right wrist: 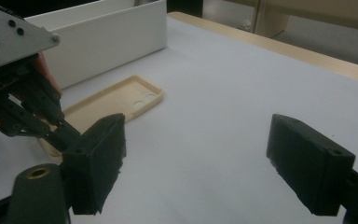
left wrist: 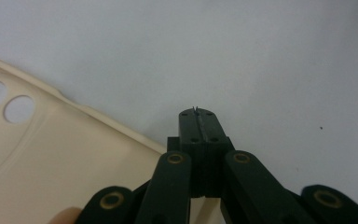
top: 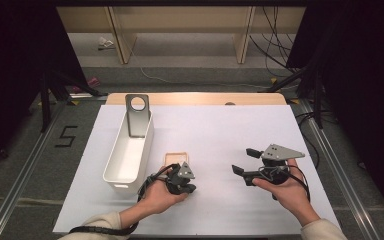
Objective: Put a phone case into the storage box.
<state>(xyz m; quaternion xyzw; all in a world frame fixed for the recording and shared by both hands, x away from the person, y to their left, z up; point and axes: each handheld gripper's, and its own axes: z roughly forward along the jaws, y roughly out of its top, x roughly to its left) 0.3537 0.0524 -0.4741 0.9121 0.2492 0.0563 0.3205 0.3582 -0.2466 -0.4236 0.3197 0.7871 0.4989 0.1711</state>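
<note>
A cream phone case (top: 174, 157) lies flat on the white table sheet, camera holes towards the far end (right wrist: 142, 99). My left gripper (top: 179, 175) points down at the case's near end, its jaws pressed together with nothing between them. In the left gripper view its tips (left wrist: 198, 114) sit over bare sheet just past the case's edge (left wrist: 51, 158). My right gripper (top: 245, 161) is held to the right of the case, its jaws wide apart and empty (right wrist: 200, 154). The left gripper (right wrist: 60, 130) appears in the right gripper view, partly behind a right finger.
A long white bin (top: 127, 150) stands left of the case, with a grey plate with a round hole (top: 138, 115) leaning at its far end. The bin's wall (right wrist: 107, 37) rises just behind the case. The white sheet (top: 215, 125) stretches to a wooden table edge (top: 195, 98).
</note>
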